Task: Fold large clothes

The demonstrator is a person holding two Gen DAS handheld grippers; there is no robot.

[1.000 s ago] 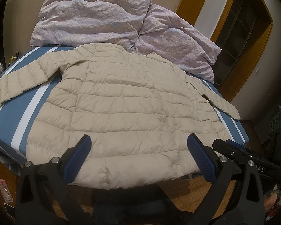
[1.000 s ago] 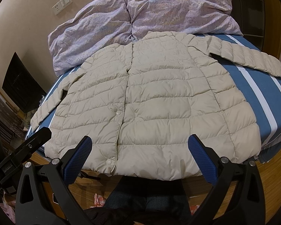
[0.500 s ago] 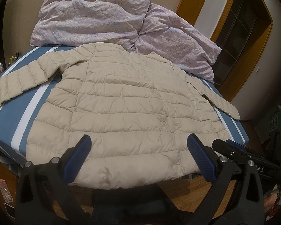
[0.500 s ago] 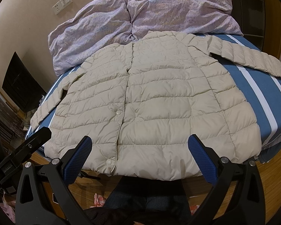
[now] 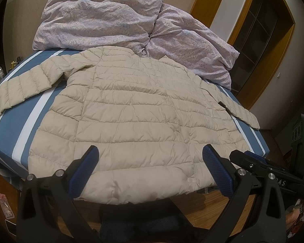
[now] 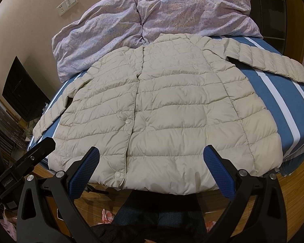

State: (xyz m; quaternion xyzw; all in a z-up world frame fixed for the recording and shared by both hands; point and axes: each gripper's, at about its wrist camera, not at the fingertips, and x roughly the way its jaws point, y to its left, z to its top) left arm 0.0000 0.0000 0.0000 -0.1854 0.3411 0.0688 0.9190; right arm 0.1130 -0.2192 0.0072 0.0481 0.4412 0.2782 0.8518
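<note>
A cream quilted puffer jacket (image 5: 135, 117) lies spread front-up on a bed with a blue-and-white striped sheet (image 5: 16, 125), sleeves stretched out to either side and its hem hanging at the near edge. Crumpled lilac bedding (image 5: 103, 18) is heaped against the wall just behind the collar, touching it. A wall socket (image 6: 67, 4) sits above the bedding in the right wrist view; a dark doorway with wooden frame (image 5: 261, 46) stands beyond the bed. The left gripper (image 5: 151, 168) and right gripper (image 6: 152, 169) hover over the hem, both spread wide and grasping nothing. Nothing lies between them and the jacket. Compared with half a second earlier, jacket and grippers are unchanged.
</note>
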